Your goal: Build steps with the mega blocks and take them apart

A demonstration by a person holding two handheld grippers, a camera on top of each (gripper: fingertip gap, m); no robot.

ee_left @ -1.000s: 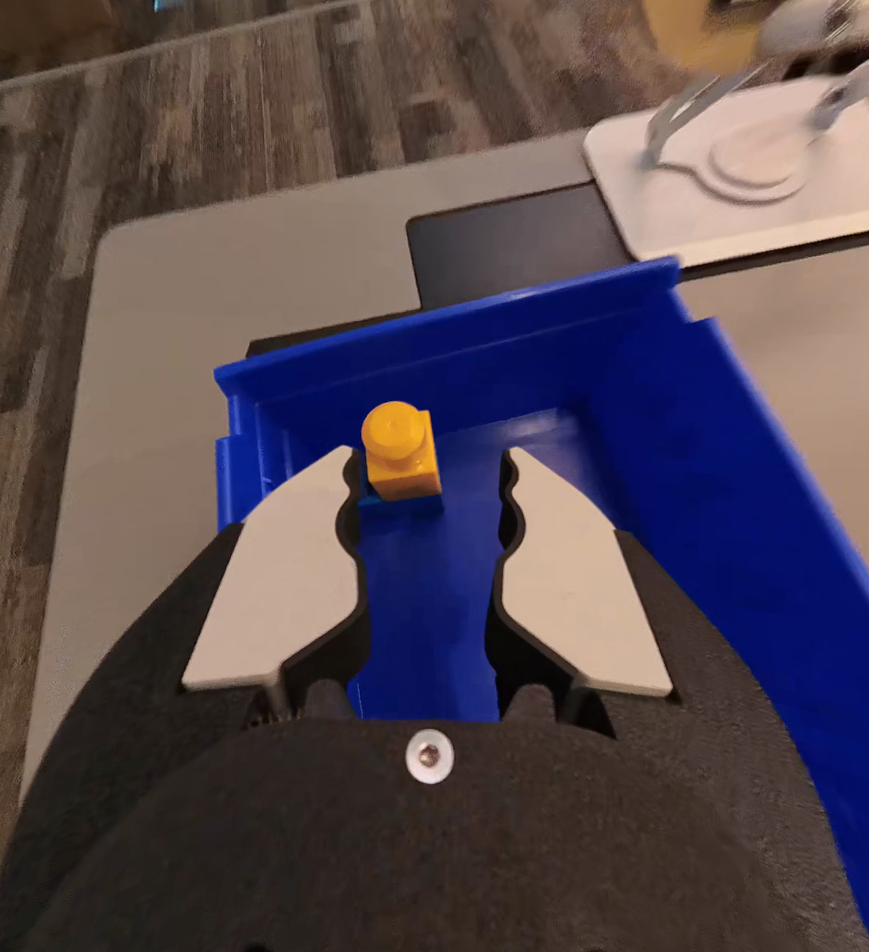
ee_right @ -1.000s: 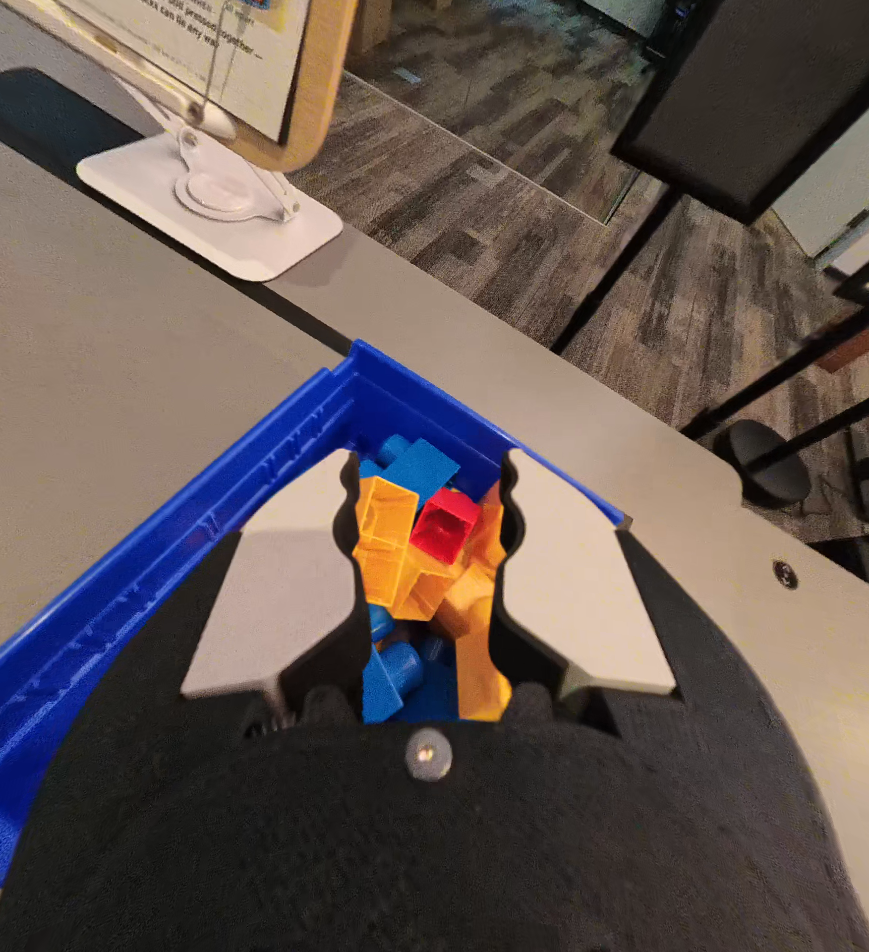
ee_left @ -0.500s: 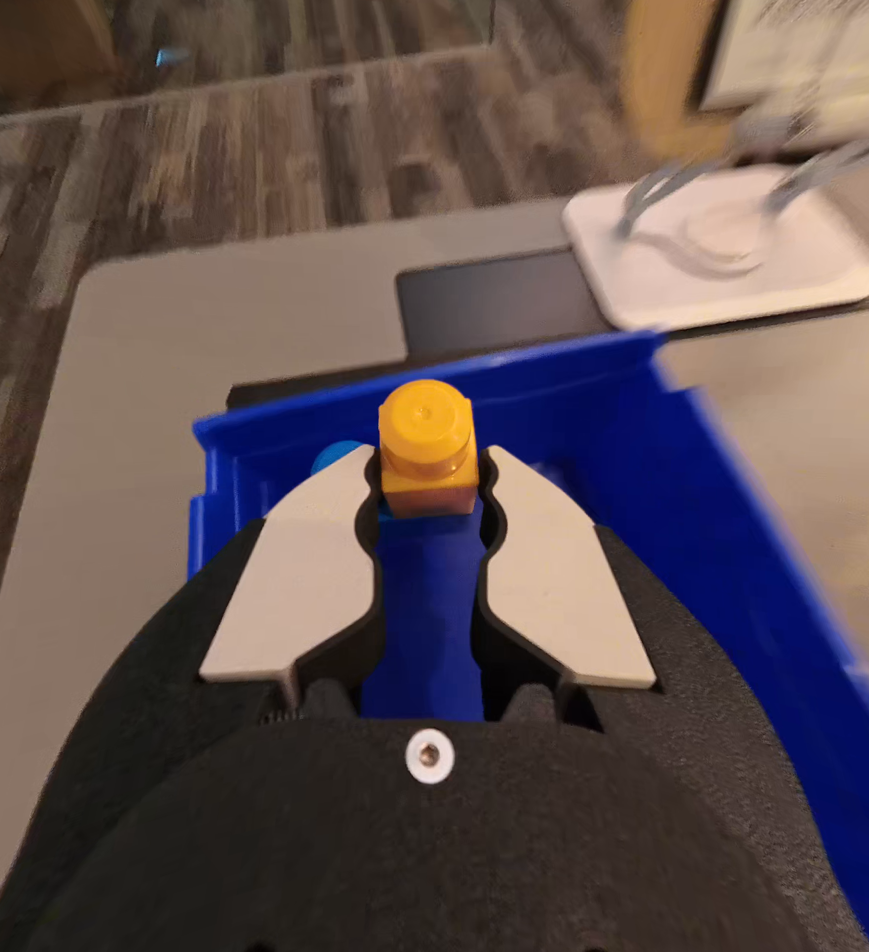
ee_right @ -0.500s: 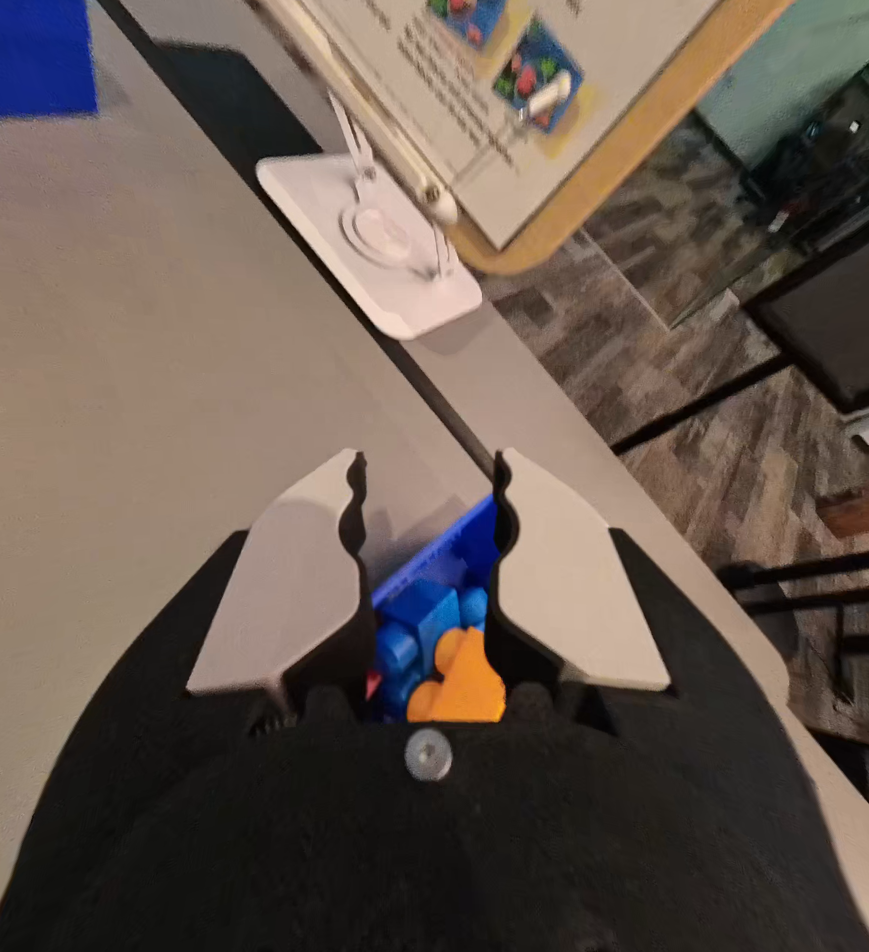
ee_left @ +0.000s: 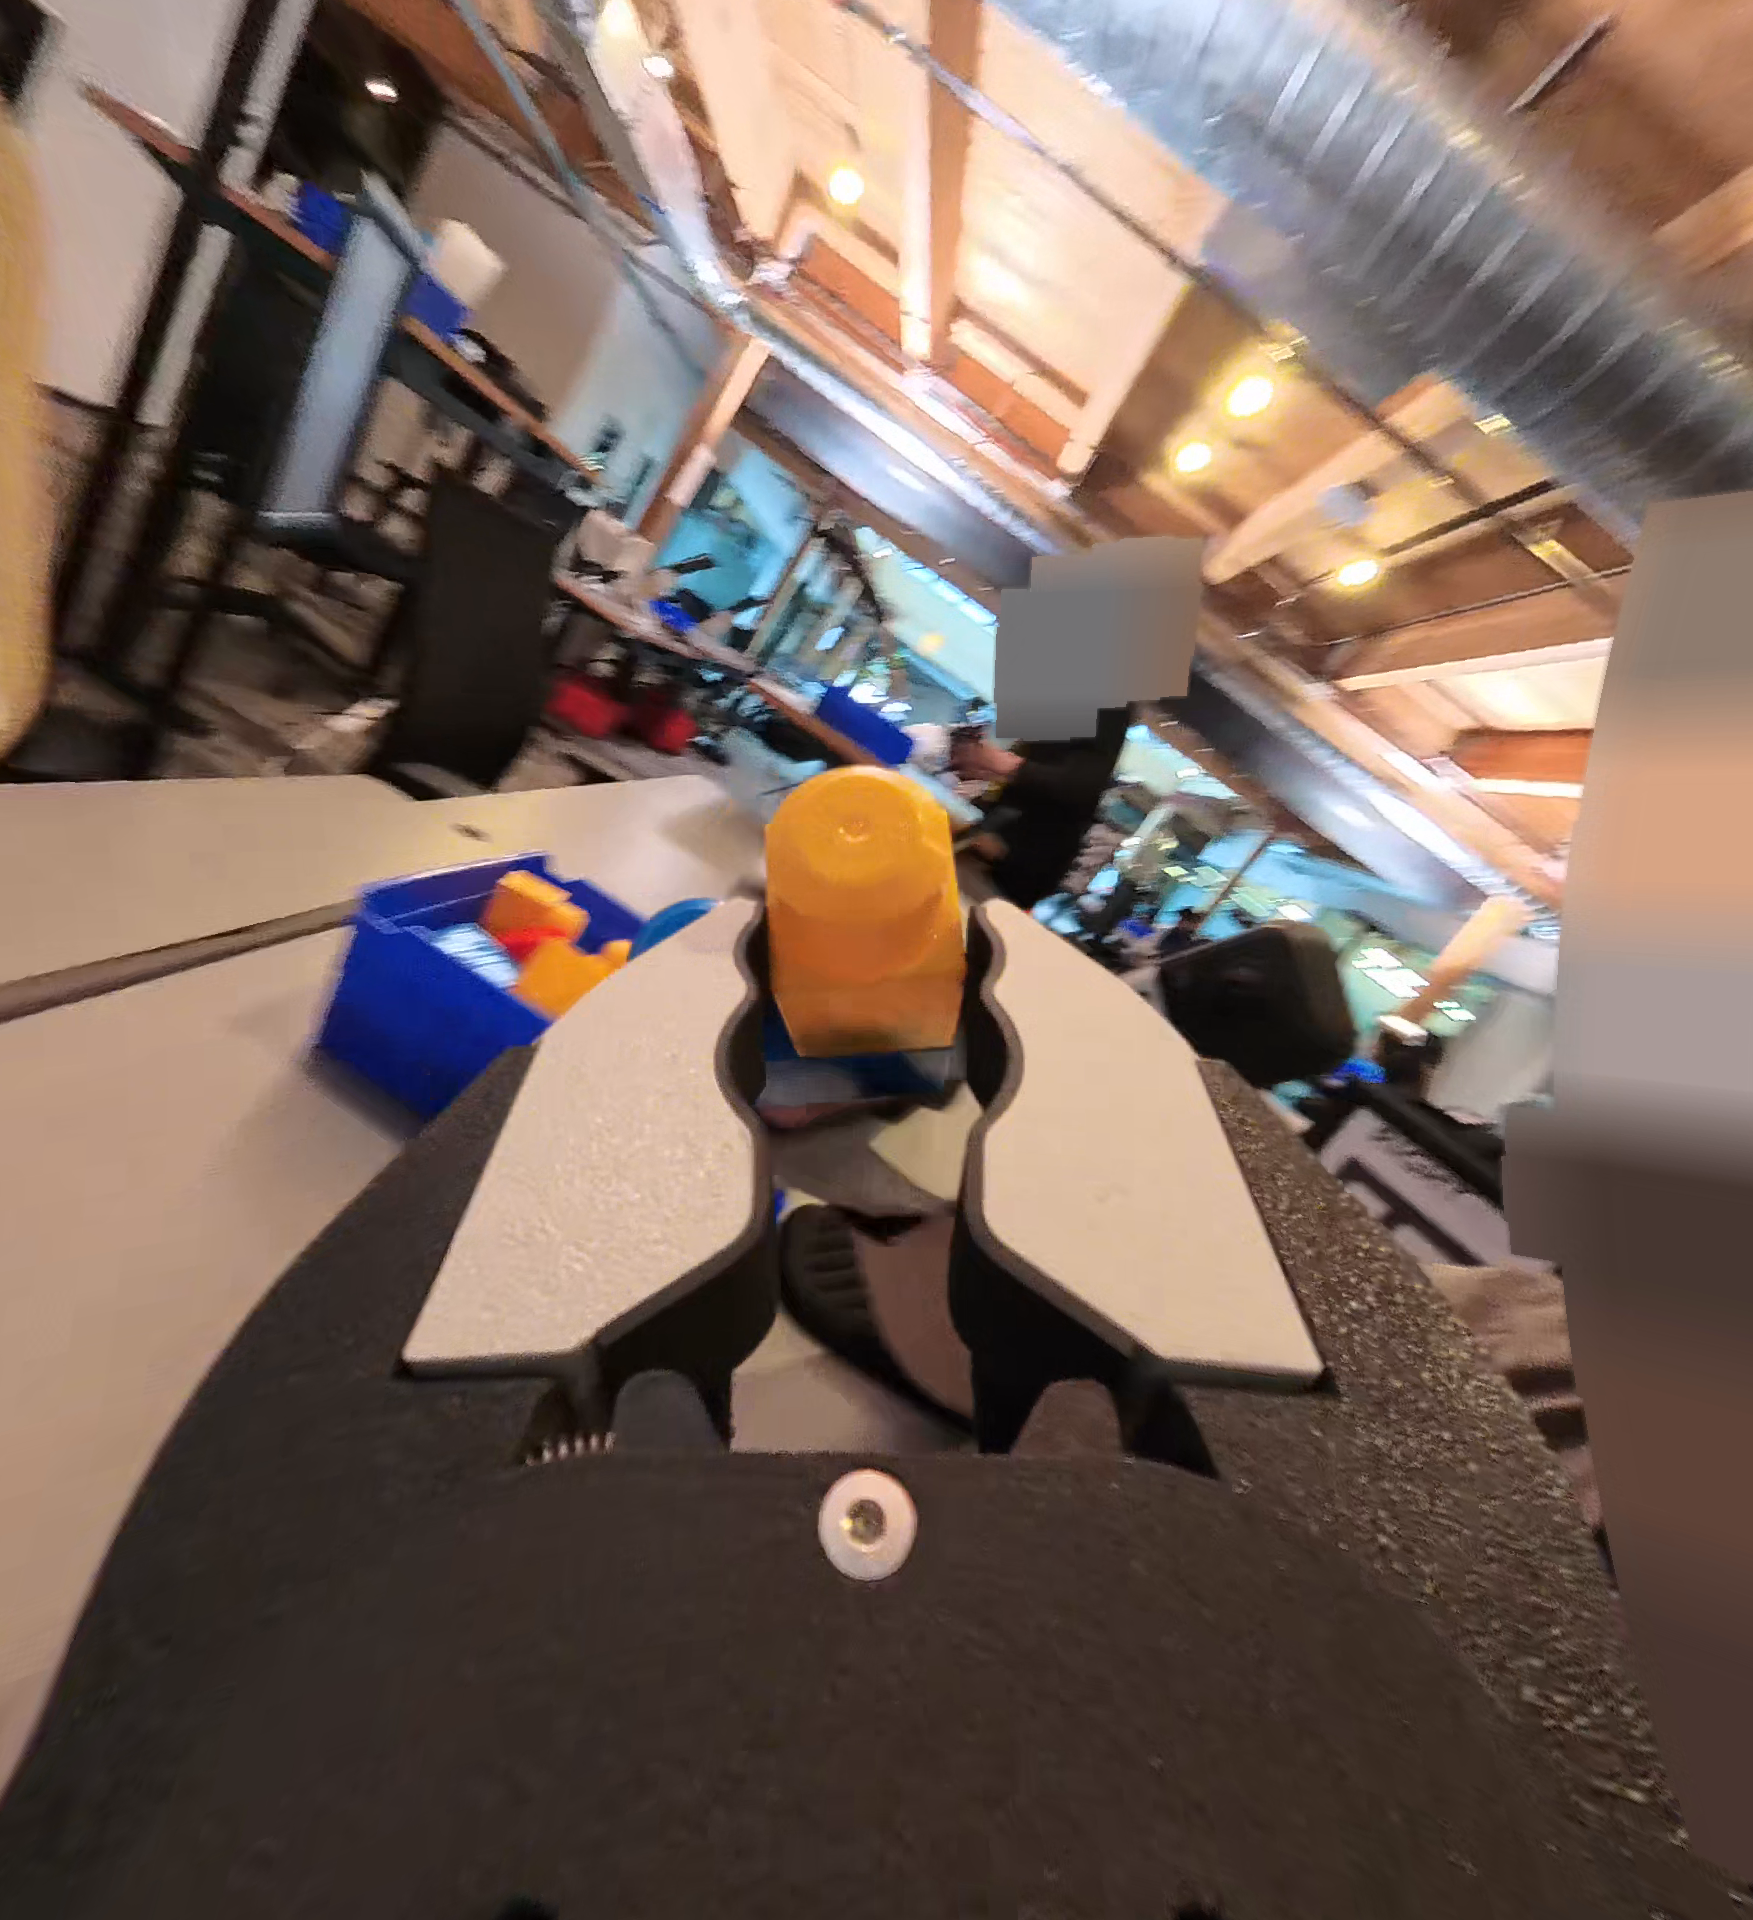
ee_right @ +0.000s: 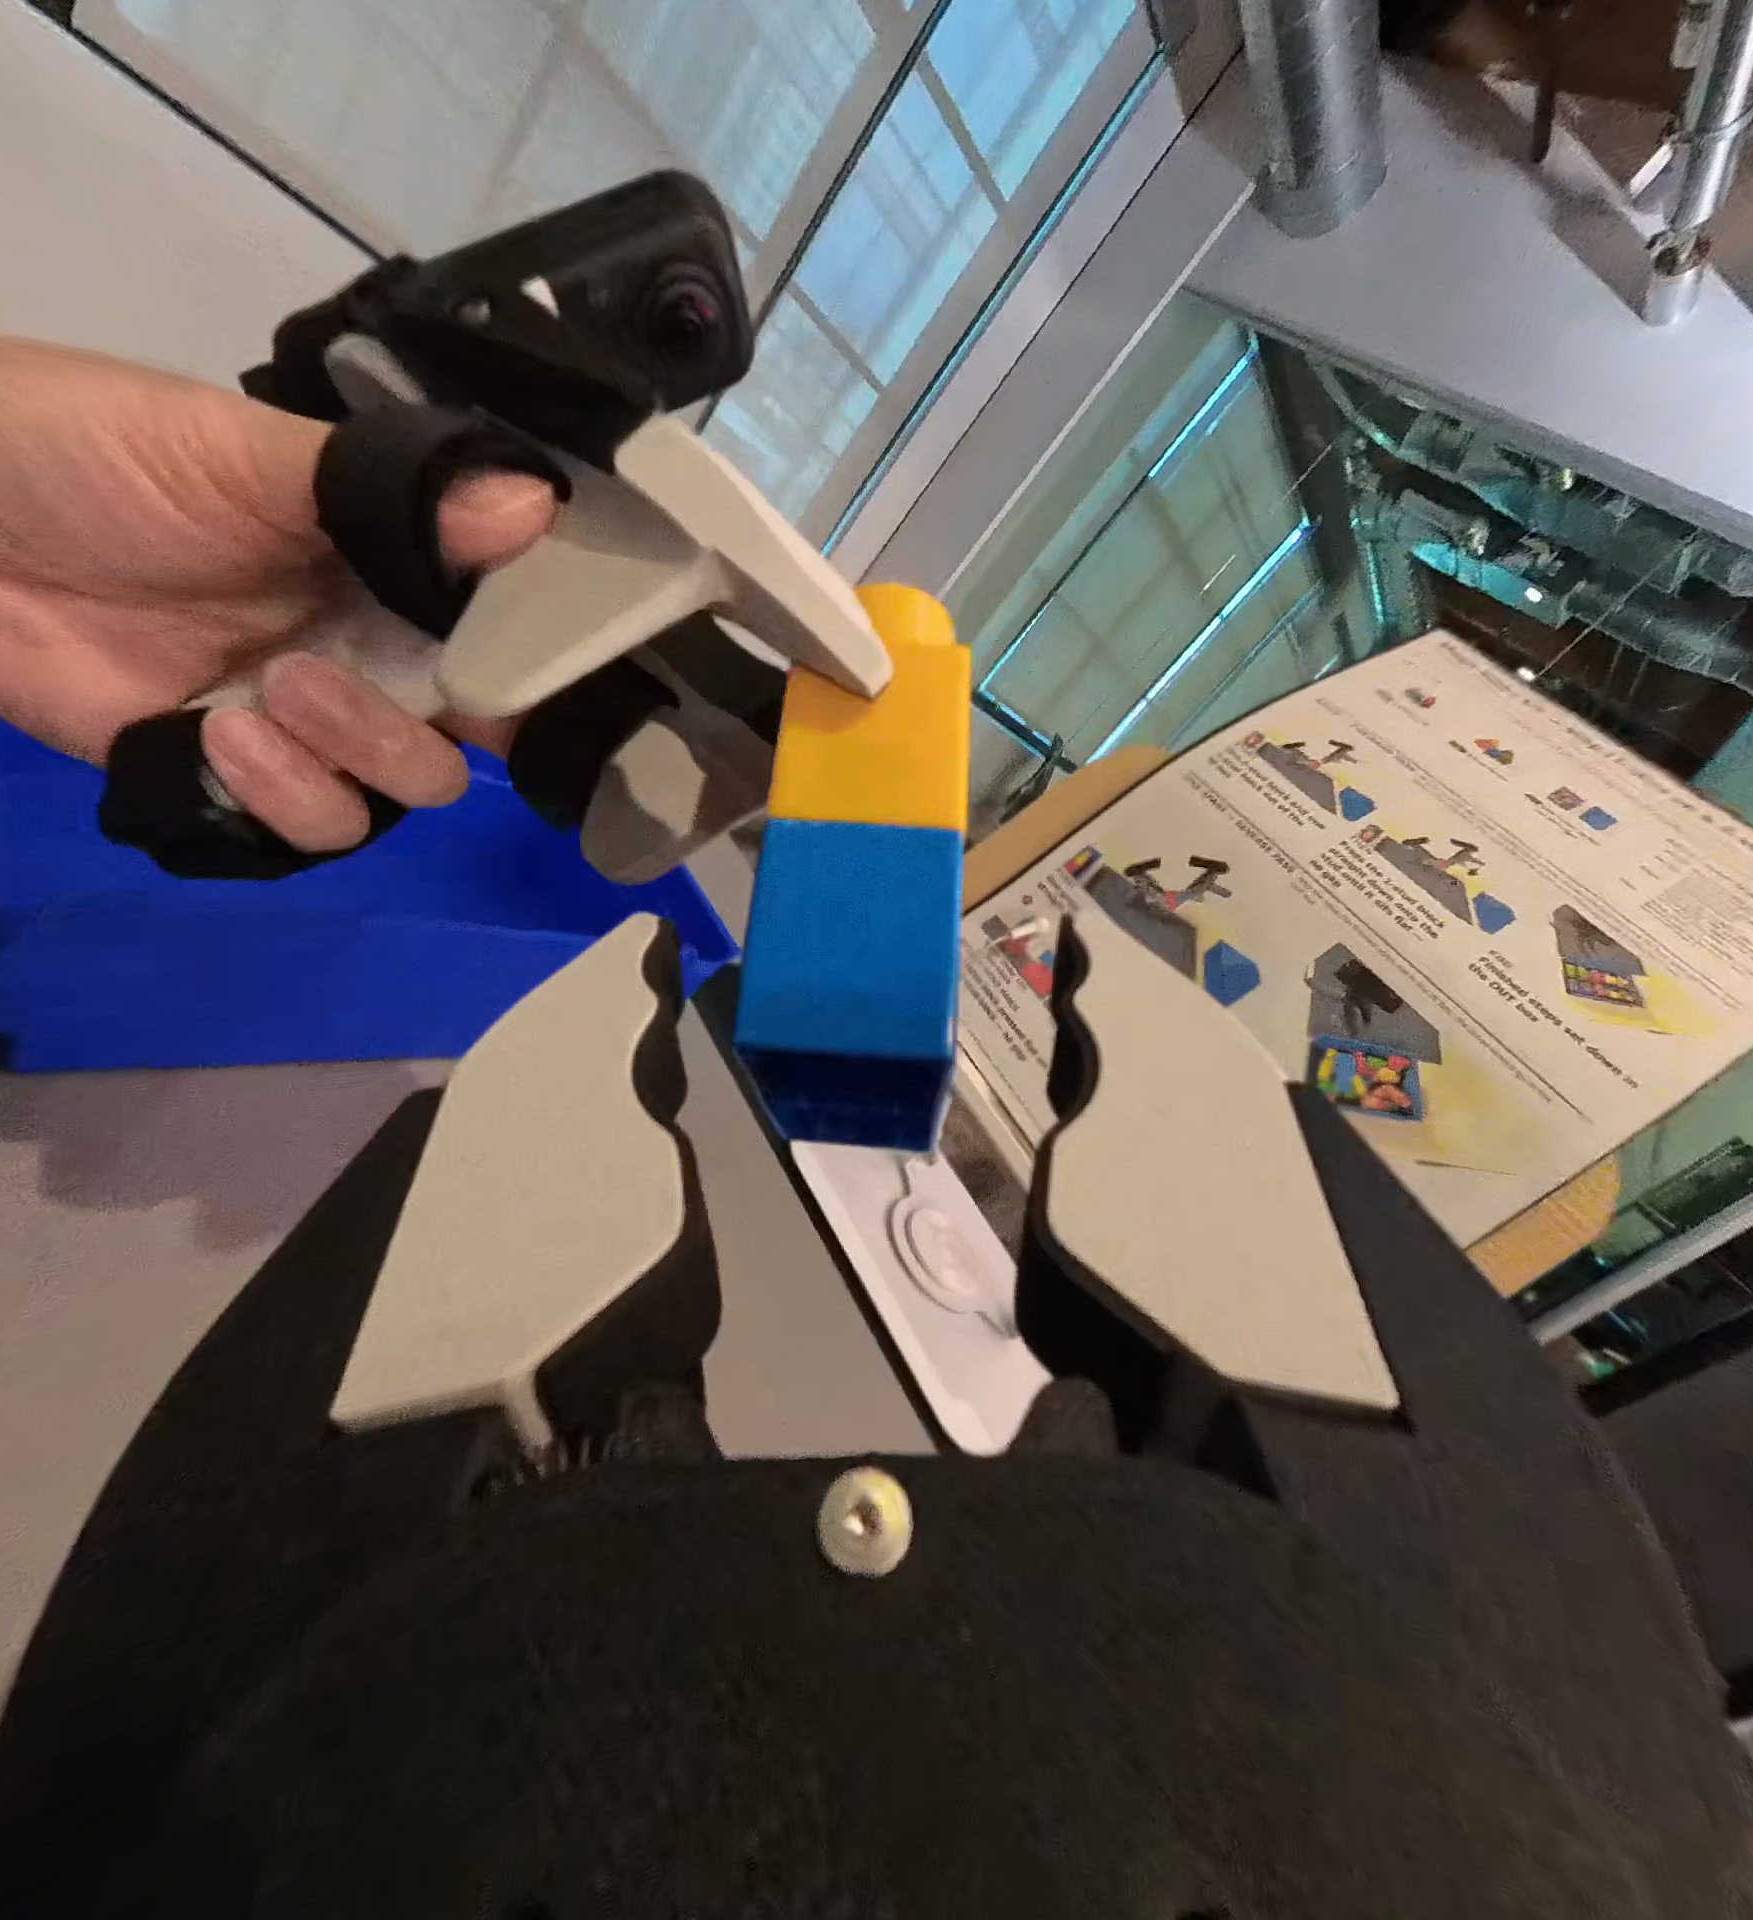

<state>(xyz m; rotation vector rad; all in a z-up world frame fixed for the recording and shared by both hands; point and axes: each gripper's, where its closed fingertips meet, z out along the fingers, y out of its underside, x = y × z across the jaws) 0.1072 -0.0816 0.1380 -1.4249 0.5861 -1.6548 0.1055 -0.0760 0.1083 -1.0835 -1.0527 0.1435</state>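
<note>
My left gripper [ee_left: 864, 920] is shut on an orange block [ee_left: 856, 894] that sits on top of a blue block [ee_left: 851, 1075]. It holds the two-block stack in the air. In the right wrist view the same stack hangs from the left gripper [ee_right: 778, 758], which a hand holds: orange block [ee_right: 872, 748] above, blue block [ee_right: 851, 966] below with its hollow underside showing. My right gripper [ee_right: 861, 940] is open. The blue block's lower end lies between its fingertips, with a gap on each side.
A blue bin [ee_left: 425, 997] holding several orange, red and blue blocks stands on the grey table [ee_left: 124, 1195]. Another blue bin [ee_right: 228, 966] lies behind the left gripper. An instruction sheet [ee_right: 1423, 914] on a white stand [ee_right: 934, 1278] is to the right. A person stands in the background. Both grippers' tips are close together, under 4 cm apart.
My left gripper shut on the orange block, lifted the stack out of the blue bin and swung up. My right gripper left the block bin and now faces the stack, still open.
</note>
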